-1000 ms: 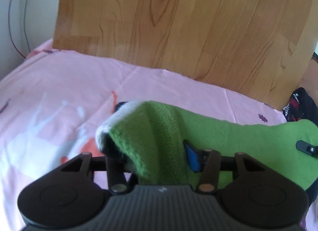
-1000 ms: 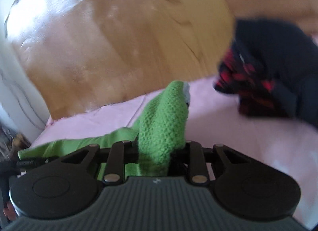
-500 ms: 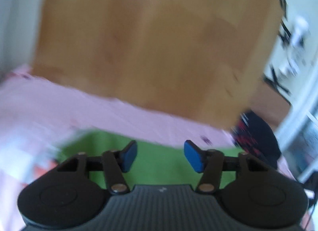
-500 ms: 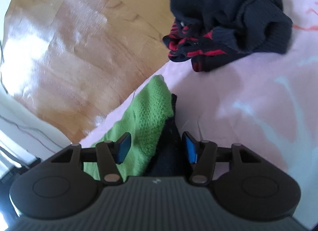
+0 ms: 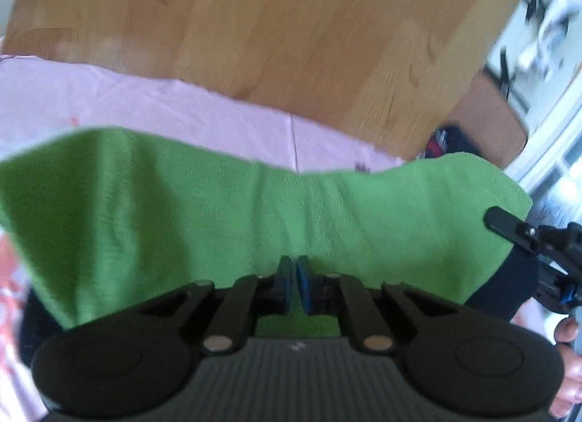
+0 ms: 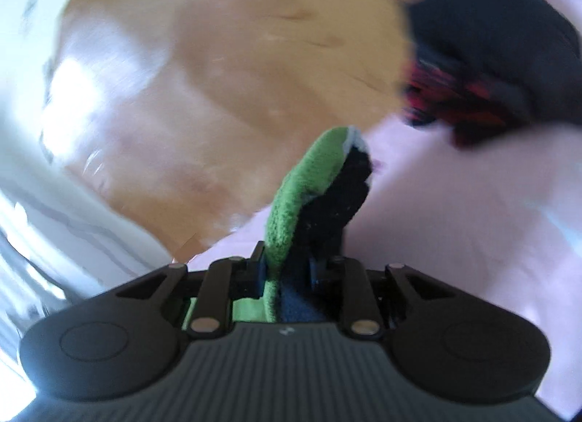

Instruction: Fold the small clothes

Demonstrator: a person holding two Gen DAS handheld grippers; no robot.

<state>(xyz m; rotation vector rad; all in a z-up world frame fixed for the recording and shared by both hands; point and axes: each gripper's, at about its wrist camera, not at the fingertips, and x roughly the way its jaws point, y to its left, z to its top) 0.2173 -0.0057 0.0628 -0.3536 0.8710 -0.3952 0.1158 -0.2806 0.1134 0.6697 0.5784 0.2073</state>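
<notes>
A green knitted garment with a black inner side (image 5: 225,200) hangs stretched sideways over the pink bed sheet (image 5: 145,102). My left gripper (image 5: 293,276) is shut, its blue pads pinched on the garment's near edge. In the left wrist view my right gripper (image 5: 509,229) grips the garment's right end. In the right wrist view the right gripper (image 6: 287,262) has its jaws closing on a green and black fold of the garment (image 6: 309,185), which sticks up between the fingers.
A wooden board (image 5: 254,22) stands behind the bed. A pile of dark clothes with red stripes (image 6: 491,58) lies on the pink sheet (image 6: 473,211) to the right. A hand (image 5: 567,356) shows at the lower right of the left wrist view.
The left jaws, open half a second ago, have closed on the green garment's edge. The right jaws opened, then closed on its other end. The bunched garment now hangs spread out.
</notes>
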